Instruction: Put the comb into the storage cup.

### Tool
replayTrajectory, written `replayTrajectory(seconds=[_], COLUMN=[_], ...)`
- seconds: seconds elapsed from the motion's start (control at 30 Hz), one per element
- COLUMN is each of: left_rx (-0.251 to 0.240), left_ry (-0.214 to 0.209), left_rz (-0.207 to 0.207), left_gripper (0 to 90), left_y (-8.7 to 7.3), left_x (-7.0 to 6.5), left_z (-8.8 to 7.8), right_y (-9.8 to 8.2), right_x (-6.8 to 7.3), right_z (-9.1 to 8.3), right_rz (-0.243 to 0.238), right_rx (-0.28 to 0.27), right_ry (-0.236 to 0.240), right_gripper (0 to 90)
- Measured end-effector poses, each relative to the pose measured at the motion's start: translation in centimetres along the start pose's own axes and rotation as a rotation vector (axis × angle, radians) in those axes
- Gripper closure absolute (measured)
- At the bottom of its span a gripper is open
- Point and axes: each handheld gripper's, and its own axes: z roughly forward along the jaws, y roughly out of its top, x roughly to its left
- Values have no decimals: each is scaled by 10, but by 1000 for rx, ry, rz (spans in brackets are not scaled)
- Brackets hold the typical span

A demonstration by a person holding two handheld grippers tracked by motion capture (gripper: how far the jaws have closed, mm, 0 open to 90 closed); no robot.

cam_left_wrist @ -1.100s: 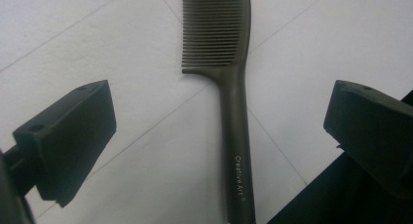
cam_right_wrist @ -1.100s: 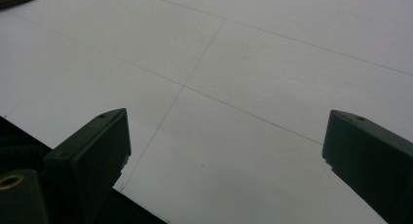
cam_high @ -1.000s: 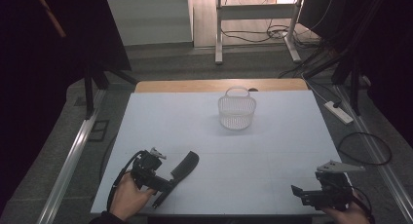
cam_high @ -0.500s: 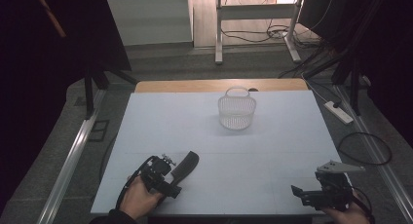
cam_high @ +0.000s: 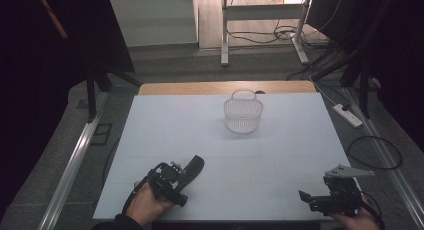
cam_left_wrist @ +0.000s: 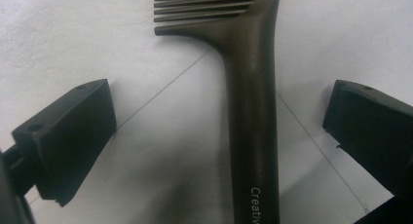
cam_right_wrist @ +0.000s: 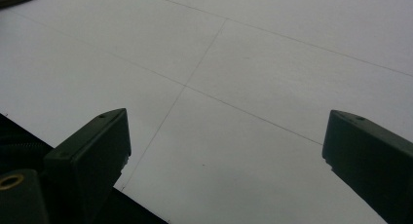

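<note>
Left claw [cam_left_wrist: 221, 136], jaws spread, straddles the flat dark-brown plastic comb [cam_left_wrist: 251, 112] lying on the white tabletop [cam_high: 280, 155] between them; closing off-centre could skid its slim handle sideways.

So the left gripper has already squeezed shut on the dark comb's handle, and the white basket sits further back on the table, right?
Not quite. The left gripper is open: in the left gripper view its jaws stand apart on either side of the dark plastic comb, touching nothing. The white mesh basket does sit further back.
</note>
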Motion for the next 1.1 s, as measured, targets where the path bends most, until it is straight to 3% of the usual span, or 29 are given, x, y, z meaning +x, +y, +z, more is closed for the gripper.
replayTrajectory(seconds=[0.17,0.23,0.37,0.5,0.63,0.83,0.93,1.1], left_rx=[-23,-37,-65,-62,-61,-67,-90,-148], left_ry=[-12,-12,-13,-20,-57,-71,-92,-70], left_rz=[40,37,32,50,24,12,15,15], left_gripper=[164,248,539,722,729,731,731,730], left_y=[-2,-3,-4,-4,-3,-3,-2,-3], left_x=[-5,-5,-2,-3,2,4,4,4], left_z=[-6,-9,-13,-14,-14,-15,-17,-23], right_y=[0,0,0,0,0,0,0,0], right_x=[0,0,0,0,0,0,0,0], right_z=[0,0,0,0,0,0,0,0], right_rz=[0,0,0,0,-2,-2,-2,-3], right_rx=[0,0,0,1,2,4,4,3], right_ry=[1,0,0,0,0,-1,-1,-1], right_gripper=[42,42,42,42,43,43,43,43])
